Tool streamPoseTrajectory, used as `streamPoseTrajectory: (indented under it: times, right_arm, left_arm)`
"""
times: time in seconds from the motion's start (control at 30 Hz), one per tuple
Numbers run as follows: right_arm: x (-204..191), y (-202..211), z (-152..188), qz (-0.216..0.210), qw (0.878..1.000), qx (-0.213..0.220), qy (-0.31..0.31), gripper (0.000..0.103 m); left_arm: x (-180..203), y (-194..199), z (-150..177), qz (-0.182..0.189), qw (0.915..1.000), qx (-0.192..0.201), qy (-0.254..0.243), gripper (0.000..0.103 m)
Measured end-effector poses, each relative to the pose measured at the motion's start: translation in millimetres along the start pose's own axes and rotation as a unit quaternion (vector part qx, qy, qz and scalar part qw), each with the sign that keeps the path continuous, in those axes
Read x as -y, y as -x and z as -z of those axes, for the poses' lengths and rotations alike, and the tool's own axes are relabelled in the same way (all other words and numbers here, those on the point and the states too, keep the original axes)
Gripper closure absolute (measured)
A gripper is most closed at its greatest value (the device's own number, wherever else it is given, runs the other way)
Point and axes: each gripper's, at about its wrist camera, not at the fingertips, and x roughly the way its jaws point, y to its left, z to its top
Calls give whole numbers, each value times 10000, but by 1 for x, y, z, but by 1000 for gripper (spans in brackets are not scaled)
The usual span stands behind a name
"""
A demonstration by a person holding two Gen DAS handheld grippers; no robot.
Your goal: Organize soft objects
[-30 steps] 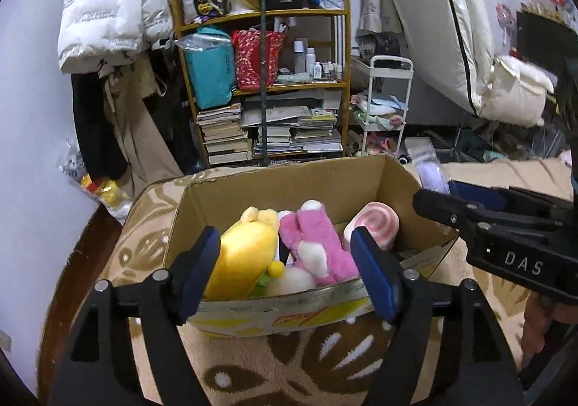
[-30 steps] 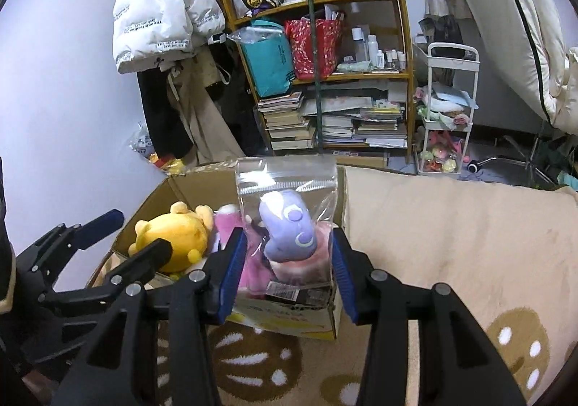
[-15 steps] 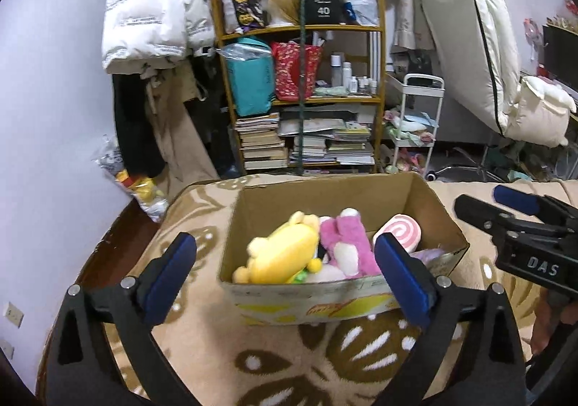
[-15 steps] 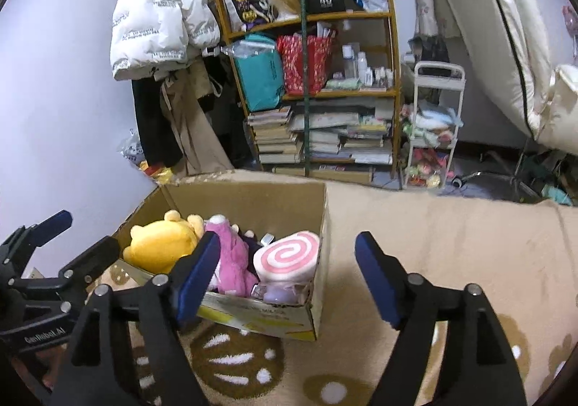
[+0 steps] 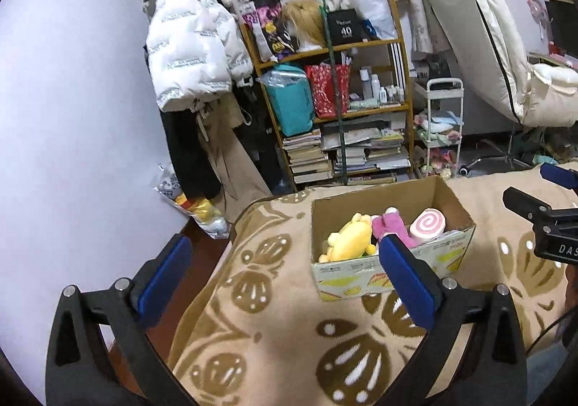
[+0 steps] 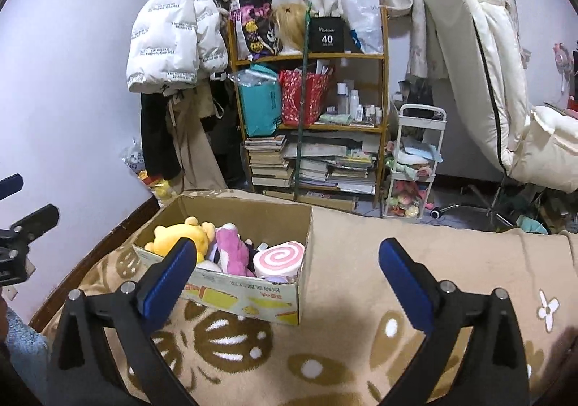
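Observation:
A cardboard box (image 5: pixel 457 243) (image 6: pixel 245 292) sits on a beige patterned blanket. It holds a yellow plush (image 5: pixel 348 241) (image 6: pixel 180 236), a pink plush (image 5: pixel 392 225) (image 6: pixel 233 250) and a pink swirl roll plush (image 5: pixel 430 227) (image 6: pixel 280 258). A purple plush in a clear bag (image 6: pixel 276 277) lies under the roll at the box's near right corner. My left gripper (image 5: pixel 285 274) is open and empty, back from the box on its left. My right gripper (image 6: pixel 285 276) is open and empty, back from the box; its tips show in the left wrist view (image 5: pixel 542 189).
The blanket (image 5: pixel 274 341) (image 6: pixel 433 261) covers the surface, with a dark wooden edge (image 6: pixel 104 236) on the left. Behind stand a cluttered wooden shelf (image 6: pixel 310 124), a hanging white jacket (image 6: pixel 169 34), a small white cart (image 6: pixel 415 167) and a propped cream mattress (image 6: pixel 480 55).
My right gripper opened and let the bagged purple plush drop into the box. Both grippers then pulled up and back from the box, and the left jaws opened wider.

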Motion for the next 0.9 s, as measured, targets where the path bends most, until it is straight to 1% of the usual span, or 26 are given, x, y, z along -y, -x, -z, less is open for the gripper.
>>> streamPoseTrajectory:
  times: [0.17,0.27,0.37,0.47,0.6,0.77,0.9]
  right_arm:
    - [-4,25,1,38,9998,127,166,0]
    - [-3,40,5,52,9997,217,109,0]
    - [0,53,9,93,9994,333,30,0]
    - [4,65,11,104,9987,497,-33,0]
    - [6,72,13,100,9977,666,-101,0]
    - [4,65,15,40,9979,653,3,0]
    - [0,61,17,19,9975,702,48,0]
  left_arm:
    - [-21,28,8,-67,9993,176,338,1]
    - [-25,39,15,-119,9987,294,404,1]
    - [-28,46,24,-89,9977,469,479,1]
    - [-30,48,31,-47,9967,560,579,1]
    - [-31,45,41,52,9960,520,719,1]
    - [-28,37,50,-44,9963,536,665,1]
    - [-29,28,54,-70,9955,514,795,1]
